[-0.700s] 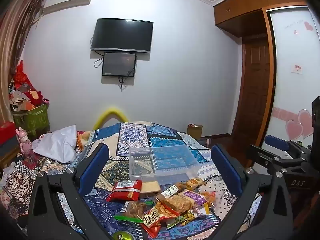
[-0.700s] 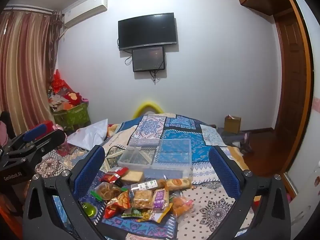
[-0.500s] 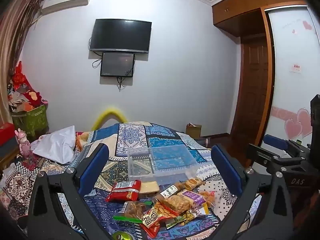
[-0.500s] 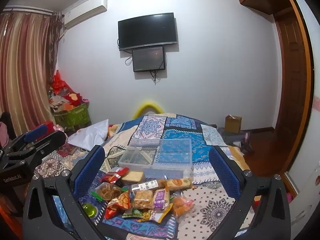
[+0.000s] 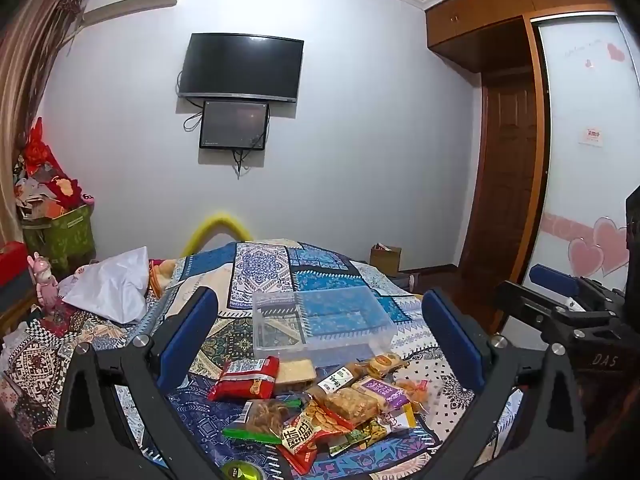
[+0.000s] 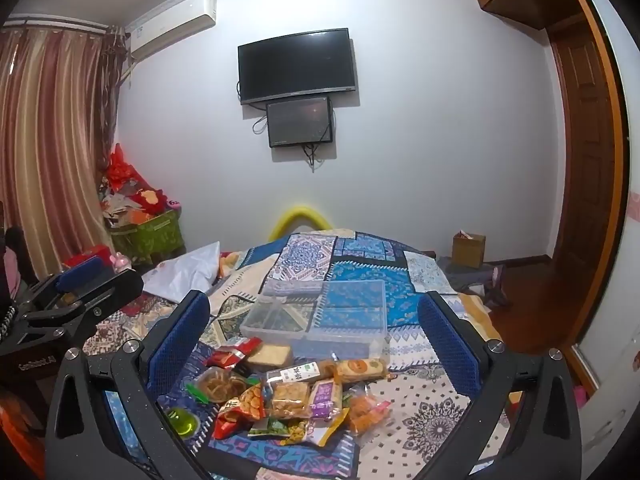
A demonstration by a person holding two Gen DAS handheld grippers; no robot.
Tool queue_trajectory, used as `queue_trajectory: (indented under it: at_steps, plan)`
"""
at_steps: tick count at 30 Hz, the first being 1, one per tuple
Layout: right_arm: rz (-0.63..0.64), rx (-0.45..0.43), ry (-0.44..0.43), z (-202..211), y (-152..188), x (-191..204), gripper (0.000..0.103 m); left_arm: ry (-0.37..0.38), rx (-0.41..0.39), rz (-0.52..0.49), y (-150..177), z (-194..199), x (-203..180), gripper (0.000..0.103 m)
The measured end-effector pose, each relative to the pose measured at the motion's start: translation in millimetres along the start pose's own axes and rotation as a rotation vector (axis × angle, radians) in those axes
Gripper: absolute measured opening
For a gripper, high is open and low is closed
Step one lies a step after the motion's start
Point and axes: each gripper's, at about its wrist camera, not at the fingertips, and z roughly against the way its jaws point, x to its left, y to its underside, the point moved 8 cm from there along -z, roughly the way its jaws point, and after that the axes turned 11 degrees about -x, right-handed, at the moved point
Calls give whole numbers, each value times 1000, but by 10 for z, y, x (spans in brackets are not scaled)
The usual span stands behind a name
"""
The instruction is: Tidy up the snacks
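Note:
A pile of packaged snacks (image 5: pixel 320 404) lies on the patterned bed cover, in front of a clear plastic divided box (image 5: pixel 320 326). A red packet (image 5: pixel 244 378) lies at the pile's left. My left gripper (image 5: pixel 320 320) is open and empty, held above the pile. In the right wrist view the snack pile (image 6: pixel 296 396) and the clear box (image 6: pixel 320 316) show too. My right gripper (image 6: pixel 314 320) is open and empty above them. Each gripper shows in the other's view, the right one (image 5: pixel 568 312) at right, the left one (image 6: pixel 68 300) at left.
A white bag (image 5: pixel 112 284) lies on the bed at left. A green round lid (image 6: pixel 182 422) sits near the pile. A green bin of red items (image 6: pixel 148 232) stands by the curtain. A cardboard box (image 6: pixel 468 250) sits on the floor by the wooden door.
Both views shifted only slightly. The grippers stay open and the snacks have not moved.

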Motion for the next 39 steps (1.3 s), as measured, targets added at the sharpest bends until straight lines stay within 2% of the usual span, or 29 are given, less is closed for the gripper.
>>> queue_trajectory:
  at_steps: [39]
  plan:
    - [-9, -15, -12, 16, 7, 28, 103, 9, 0, 8, -30, 4, -22, 103]
